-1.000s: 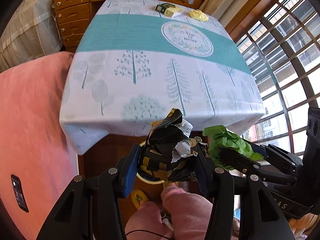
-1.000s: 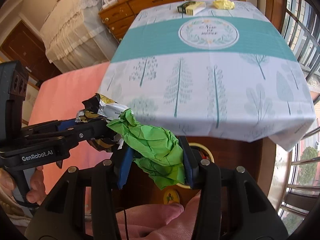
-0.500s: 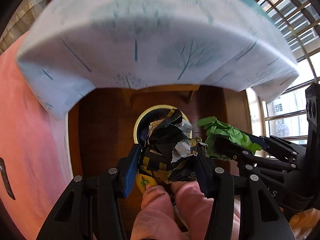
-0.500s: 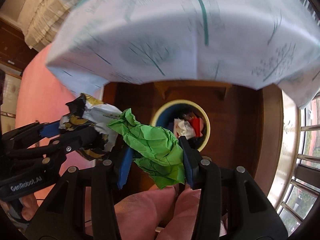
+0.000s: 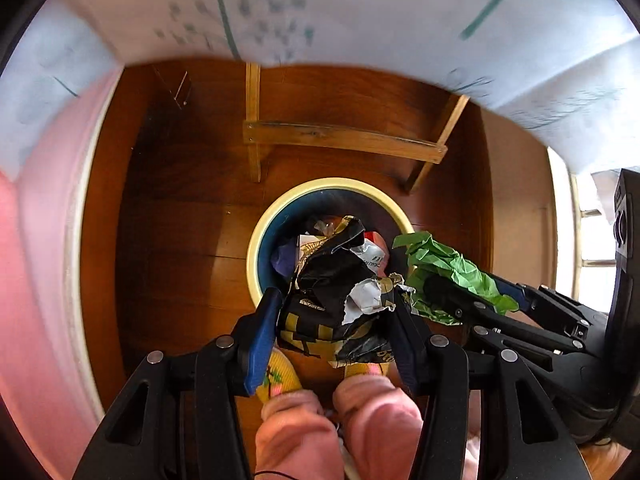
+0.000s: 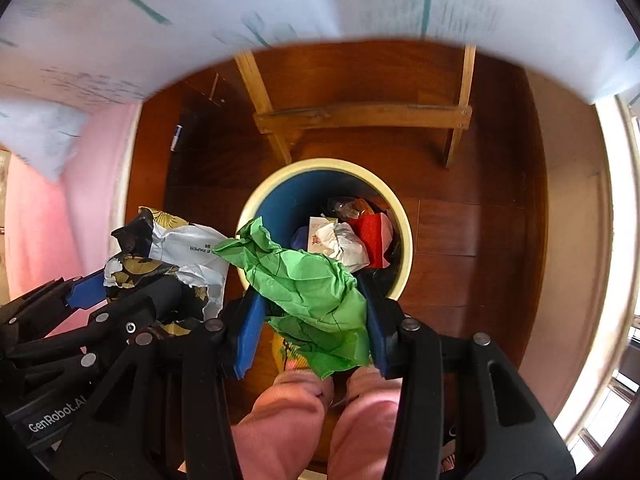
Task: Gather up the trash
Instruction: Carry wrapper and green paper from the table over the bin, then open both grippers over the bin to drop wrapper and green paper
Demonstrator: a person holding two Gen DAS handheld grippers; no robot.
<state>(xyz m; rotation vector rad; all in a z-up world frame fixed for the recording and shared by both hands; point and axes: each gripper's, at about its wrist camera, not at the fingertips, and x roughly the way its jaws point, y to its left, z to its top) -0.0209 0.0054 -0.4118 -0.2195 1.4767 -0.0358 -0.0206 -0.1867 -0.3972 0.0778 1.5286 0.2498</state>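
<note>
My left gripper [image 5: 334, 316] is shut on a crumpled black, yellow and white wrapper [image 5: 340, 284], held over the near rim of a round bin [image 5: 256, 240] with a cream rim and blue inside. My right gripper [image 6: 310, 316] is shut on a crumpled green paper [image 6: 304, 280], also above the bin's [image 6: 404, 236] near edge. The bin holds several scraps, among them white paper [image 6: 340, 240] and a red piece [image 6: 370, 232]. In the right wrist view the wrapper [image 6: 180, 248] sits left of the bin.
The bin stands on a dark wooden floor [image 6: 460, 232] under the table, whose tree-print cloth [image 5: 320, 8] hangs overhead. A wooden table brace [image 6: 360, 114] lies behind the bin. Pink bedding [image 5: 36, 280] is at the left. The person's pink-trousered legs [image 6: 280, 420] are below.
Both grippers have tilted down from the tabletop to below the table edge and moved closer to the bin, each still holding its trash.
</note>
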